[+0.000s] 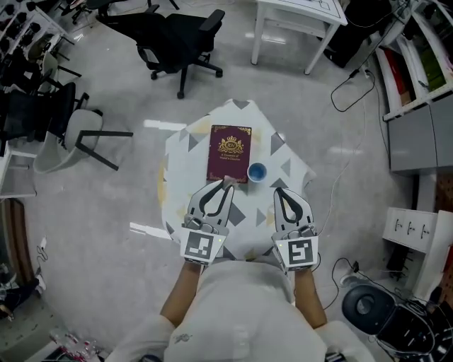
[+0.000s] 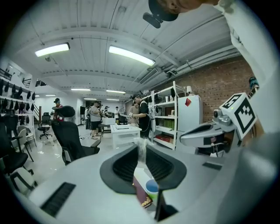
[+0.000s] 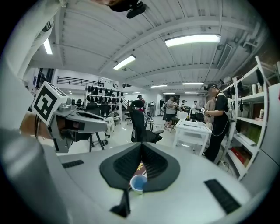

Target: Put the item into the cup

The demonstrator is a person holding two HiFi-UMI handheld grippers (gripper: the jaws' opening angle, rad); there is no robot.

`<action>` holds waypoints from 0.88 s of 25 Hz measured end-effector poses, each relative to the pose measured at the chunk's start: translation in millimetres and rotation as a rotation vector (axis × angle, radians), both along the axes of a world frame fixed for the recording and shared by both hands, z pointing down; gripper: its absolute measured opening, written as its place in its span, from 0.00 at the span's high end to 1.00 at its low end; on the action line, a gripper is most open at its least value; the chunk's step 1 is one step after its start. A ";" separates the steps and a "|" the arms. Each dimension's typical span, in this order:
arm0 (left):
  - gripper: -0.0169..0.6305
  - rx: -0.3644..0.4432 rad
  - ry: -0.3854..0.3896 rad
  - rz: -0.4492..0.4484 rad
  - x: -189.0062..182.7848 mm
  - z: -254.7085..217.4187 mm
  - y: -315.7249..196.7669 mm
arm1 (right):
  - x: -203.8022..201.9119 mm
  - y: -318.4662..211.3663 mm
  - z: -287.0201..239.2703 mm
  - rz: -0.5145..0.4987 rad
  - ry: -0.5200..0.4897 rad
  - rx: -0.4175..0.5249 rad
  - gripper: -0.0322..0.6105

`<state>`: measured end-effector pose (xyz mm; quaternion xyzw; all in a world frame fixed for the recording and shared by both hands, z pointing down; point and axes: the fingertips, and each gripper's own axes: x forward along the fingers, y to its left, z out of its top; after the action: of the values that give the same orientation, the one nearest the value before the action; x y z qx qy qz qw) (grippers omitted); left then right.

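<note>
A small blue cup stands on the little table, just right of a maroon book. My left gripper is shut on a small pale, whitish item that sticks up between its tips, over the book's near edge and left of the cup. From the left gripper view the cup and book lie below the jaws. My right gripper hovers just right of the cup with its jaws shut and nothing between them; its own view looks down on the cup.
The table wears a white cloth with grey triangles. Black office chairs and a white desk stand on the floor beyond it. Cables and a shelf unit are at the right. People stand far off in both gripper views.
</note>
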<state>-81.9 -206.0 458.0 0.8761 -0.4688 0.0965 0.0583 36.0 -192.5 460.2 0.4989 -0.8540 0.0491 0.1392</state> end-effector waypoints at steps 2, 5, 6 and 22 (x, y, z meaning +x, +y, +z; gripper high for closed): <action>0.87 -0.003 -0.009 0.007 5.1 5.8 -4.9 | 3.7 -3.8 7.4 -0.002 0.000 -0.013 0.94; 0.87 -0.037 -0.026 0.017 11.5 20.3 -9.2 | 7.9 -9.4 17.5 0.000 -0.007 -0.037 0.94; 0.87 -0.046 -0.030 0.020 13.4 24.6 -10.2 | 8.6 -11.6 19.6 0.003 -0.012 -0.041 0.94; 0.87 -0.127 -0.071 0.046 41.1 80.7 -28.5 | 19.7 -19.5 75.9 -0.043 -0.004 -0.144 0.94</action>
<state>-40.8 -234.5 538.7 0.8771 -0.4433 0.1587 0.0949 55.7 -212.0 536.2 0.4689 -0.8592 0.1084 0.1739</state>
